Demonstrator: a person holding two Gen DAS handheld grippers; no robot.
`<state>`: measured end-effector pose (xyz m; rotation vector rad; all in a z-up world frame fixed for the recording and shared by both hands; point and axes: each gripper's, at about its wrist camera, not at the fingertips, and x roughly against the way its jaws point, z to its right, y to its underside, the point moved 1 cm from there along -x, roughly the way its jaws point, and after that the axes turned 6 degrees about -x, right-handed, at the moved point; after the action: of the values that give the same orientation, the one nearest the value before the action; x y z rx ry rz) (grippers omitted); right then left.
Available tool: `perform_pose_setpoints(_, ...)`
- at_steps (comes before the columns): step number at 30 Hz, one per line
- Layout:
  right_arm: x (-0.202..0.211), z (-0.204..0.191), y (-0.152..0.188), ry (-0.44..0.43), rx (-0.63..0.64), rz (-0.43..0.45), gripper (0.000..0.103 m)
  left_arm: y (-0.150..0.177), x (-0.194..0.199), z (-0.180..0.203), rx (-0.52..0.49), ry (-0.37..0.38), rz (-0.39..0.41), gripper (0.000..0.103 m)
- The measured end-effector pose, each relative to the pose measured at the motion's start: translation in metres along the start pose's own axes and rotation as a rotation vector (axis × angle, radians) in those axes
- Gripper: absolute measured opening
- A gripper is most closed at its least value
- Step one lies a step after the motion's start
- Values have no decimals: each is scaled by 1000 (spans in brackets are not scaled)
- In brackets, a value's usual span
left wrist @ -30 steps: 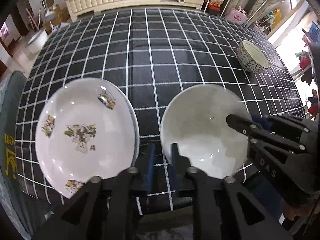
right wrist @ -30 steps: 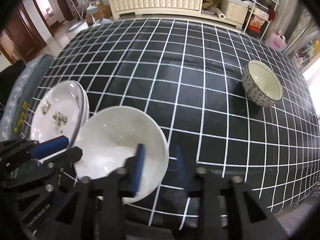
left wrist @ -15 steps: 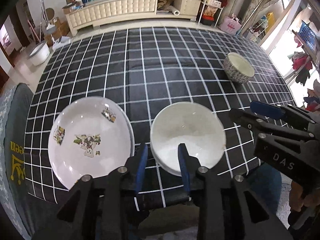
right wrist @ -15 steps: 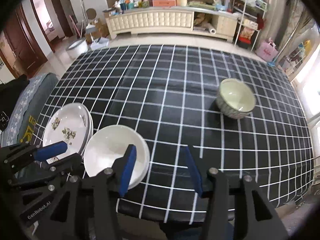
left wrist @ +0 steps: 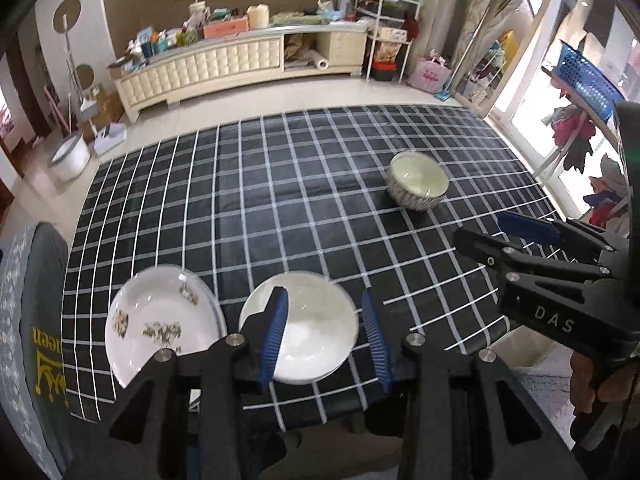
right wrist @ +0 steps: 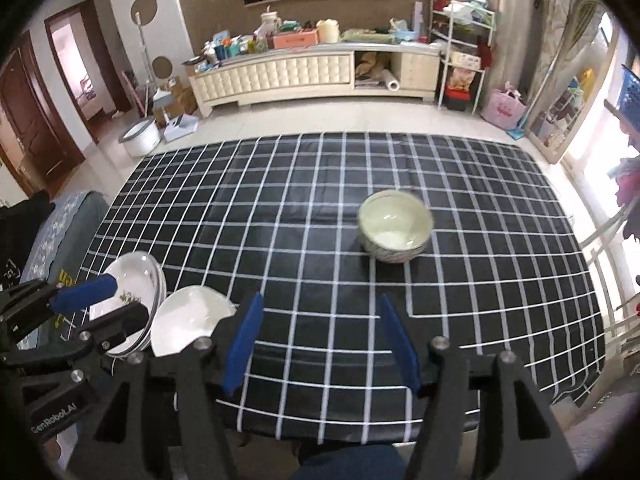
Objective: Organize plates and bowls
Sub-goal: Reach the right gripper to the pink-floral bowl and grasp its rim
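Observation:
A plain white bowl (left wrist: 316, 328) sits near the table's front edge, also in the right wrist view (right wrist: 188, 316). A stack of flowered white plates (left wrist: 160, 324) lies just left of it, seen too in the right wrist view (right wrist: 136, 276). A patterned bowl (left wrist: 417, 186) stands apart at mid right, also in the right wrist view (right wrist: 394, 226). My left gripper (left wrist: 326, 336) is open and empty, raised above the white bowl. My right gripper (right wrist: 320, 340) is open and empty, raised above the table's front edge.
The black grid tablecloth (right wrist: 320, 208) covers the table. A grey chair (left wrist: 28, 320) stands at the left. A cream cabinet (right wrist: 300, 72) and shelves stand across the floor behind. The right gripper shows in the left wrist view (left wrist: 520, 236).
Both grippers have pulled back and up from the table and opened wider. The right gripper has left the white bowl's rim; the bowl stays beside the plates.

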<state>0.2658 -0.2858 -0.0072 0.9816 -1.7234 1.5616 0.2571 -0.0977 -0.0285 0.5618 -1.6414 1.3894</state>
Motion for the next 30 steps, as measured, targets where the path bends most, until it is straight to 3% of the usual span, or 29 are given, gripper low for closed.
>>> perform_pose_setpoints(12,12,57,-35,18,-30,52,77,-55,1,53,-72,28,66,58)
perform_pose_setpoints(22,-19,100,-58,21,-75,21,79,-96,-36,85,-135,5,48,62)
perform_pose_setpoints(30,-60,124,-63,17,-112,-42,79,-119,-83,98,-139,-1,-16,62)
